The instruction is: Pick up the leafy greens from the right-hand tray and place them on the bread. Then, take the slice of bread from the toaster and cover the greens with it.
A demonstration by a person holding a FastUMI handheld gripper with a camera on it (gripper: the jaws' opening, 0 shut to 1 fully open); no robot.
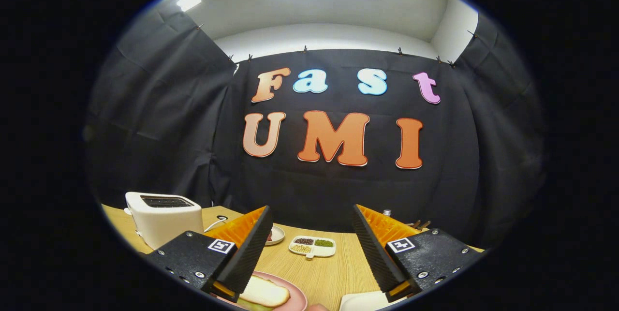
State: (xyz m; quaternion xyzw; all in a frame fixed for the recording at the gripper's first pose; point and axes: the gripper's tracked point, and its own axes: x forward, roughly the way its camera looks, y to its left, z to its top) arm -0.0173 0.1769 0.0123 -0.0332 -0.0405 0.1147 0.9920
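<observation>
No legible labels or numbers.

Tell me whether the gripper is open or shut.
Open: the gripper has its fingers spread wide apart, bare table between them, holding nothing, above the pink plate with bread.

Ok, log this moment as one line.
hand-held gripper: open, empty, above table | bread: on pink plate, over greens | toaster: beyond left finger | divided dish: ahead
</observation>
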